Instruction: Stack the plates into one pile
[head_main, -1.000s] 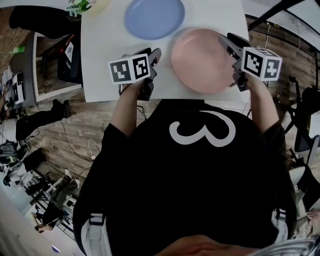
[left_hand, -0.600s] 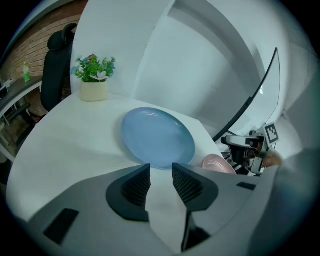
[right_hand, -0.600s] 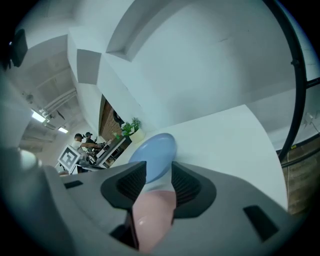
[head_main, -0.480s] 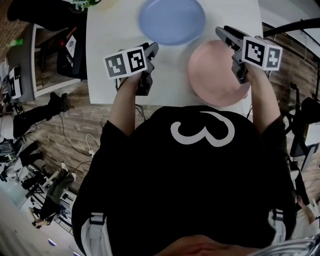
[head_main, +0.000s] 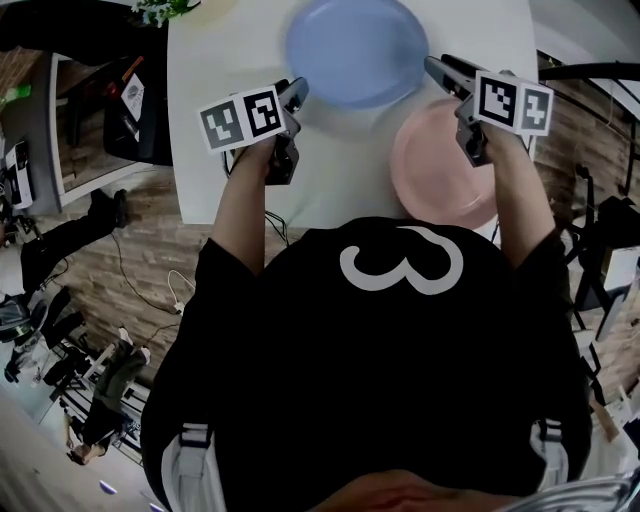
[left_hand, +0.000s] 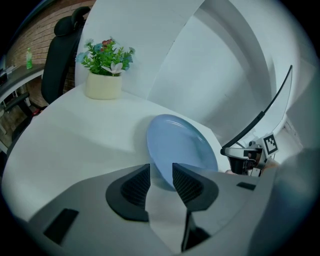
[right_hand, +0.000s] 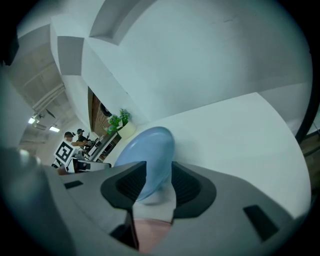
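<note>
From over the person's shoulders, looking down, a white table (head_main: 220, 60) carries a blue plate (head_main: 357, 50) at its far side and a pink plate (head_main: 440, 175) nearer the person, to the right by the table's edge. The two lie flat and just beside each other, not stacked. The left gripper (head_main: 293, 92) reaches in at the blue plate's left rim and the right gripper (head_main: 437, 68) at its right rim, above the far part of the pink plate. A potted plant (head_main: 165, 8) sits at the far left corner. In the left gripper view the ribbed jaws stand a moderate way apart. The blue plate's near rim shows in the gap between them, the pads are not pressed on it, and nothing is held. The plant in its cream pot (left_hand: 105, 70) stands beyond, with a dark chair (left_hand: 60, 55) behind it, and the other gripper shows at the plate's far side. In the right gripper view the jaws are likewise parted and hold nothing. The blue plate (right_hand: 147, 155) fills the gap ahead, and a strip of the pink plate (right_hand: 150, 235) shows low down beneath them.
</note>
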